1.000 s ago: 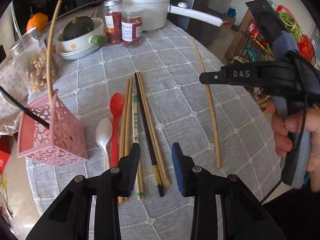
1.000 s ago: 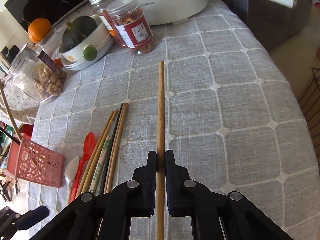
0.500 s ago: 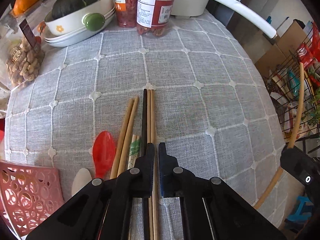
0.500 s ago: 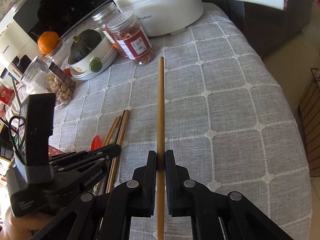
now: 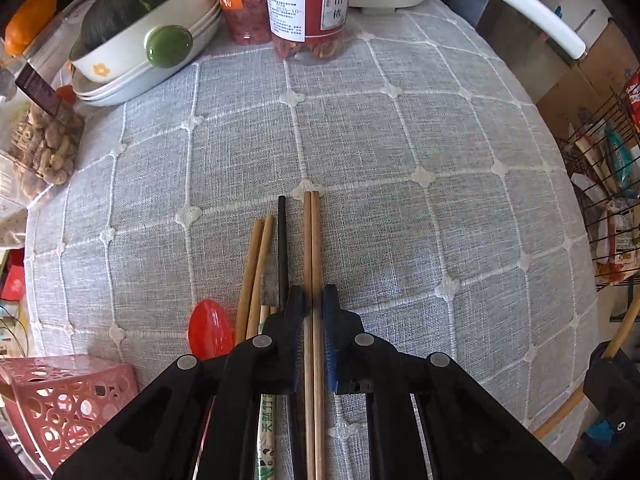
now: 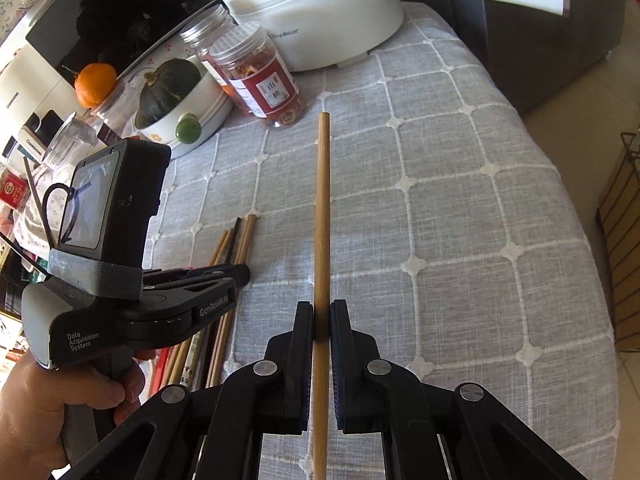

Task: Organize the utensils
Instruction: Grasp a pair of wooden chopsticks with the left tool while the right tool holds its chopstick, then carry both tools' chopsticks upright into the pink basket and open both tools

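Counted on the table: two grippers, the left gripper and the right gripper. One long bamboo stick. Two light wooden chopsticks together, one black chopstick, one red spoon, one pink basket, two jars.

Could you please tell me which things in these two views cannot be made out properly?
- White spoon: not seen in either view; in the left wrist view the left gripper covers that spot beside the red spoon.
- Lower ends of the two wooden chopsticks between the jaws: cut off by the bottom edge, left wrist view.
- Pink basket: contents hidden, cut by the corner.
- Chopstick pile: right wrist view, mostly behind the left gripper.
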Motion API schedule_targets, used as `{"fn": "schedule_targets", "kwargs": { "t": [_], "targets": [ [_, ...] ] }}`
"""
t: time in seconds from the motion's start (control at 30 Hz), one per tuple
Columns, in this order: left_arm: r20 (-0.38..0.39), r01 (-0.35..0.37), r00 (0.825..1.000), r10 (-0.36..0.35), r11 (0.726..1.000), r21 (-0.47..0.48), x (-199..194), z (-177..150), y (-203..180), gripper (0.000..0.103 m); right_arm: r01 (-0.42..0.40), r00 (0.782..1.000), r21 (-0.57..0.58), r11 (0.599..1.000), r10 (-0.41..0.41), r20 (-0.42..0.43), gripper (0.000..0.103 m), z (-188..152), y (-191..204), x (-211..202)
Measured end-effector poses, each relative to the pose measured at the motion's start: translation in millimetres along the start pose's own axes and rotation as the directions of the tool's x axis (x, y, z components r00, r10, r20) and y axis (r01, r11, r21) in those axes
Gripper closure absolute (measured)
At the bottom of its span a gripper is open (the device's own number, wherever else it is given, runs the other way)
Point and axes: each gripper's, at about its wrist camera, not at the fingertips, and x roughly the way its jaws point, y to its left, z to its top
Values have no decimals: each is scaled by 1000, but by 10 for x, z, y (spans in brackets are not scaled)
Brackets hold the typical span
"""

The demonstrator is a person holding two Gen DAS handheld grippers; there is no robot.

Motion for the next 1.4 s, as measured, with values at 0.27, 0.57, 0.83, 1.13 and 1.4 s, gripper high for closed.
{"fn": "schedule_targets", "kwargs": {
  "t": [0.27,0.57,0.83,1.13,1.4],
  "targets": [
    [138,102,985,-107,994,39,-435,-312,64,94,-13,999,-36,999,14,46,96,-22,185,-186],
    [383,155,900,-207,975,161,-1506,-952,261,94,3,988,-147,989,19,151,96,-123,602,-566],
    [580,190,774,-255,967,172,-2355,-1450,728,94,-25,972,-221,975,75,222,96,-90,976,-831],
    [859,160,493,-141,985,69,-2813,-1716,1396,94,-90,950,-281,956,166,263,96,-59,1421,-949],
    [923,91,384,21,994,-60,-2550,-1609,1740,94,-137,937,-296,945,221,270,96,-4,1704,-816]
  ]
}}
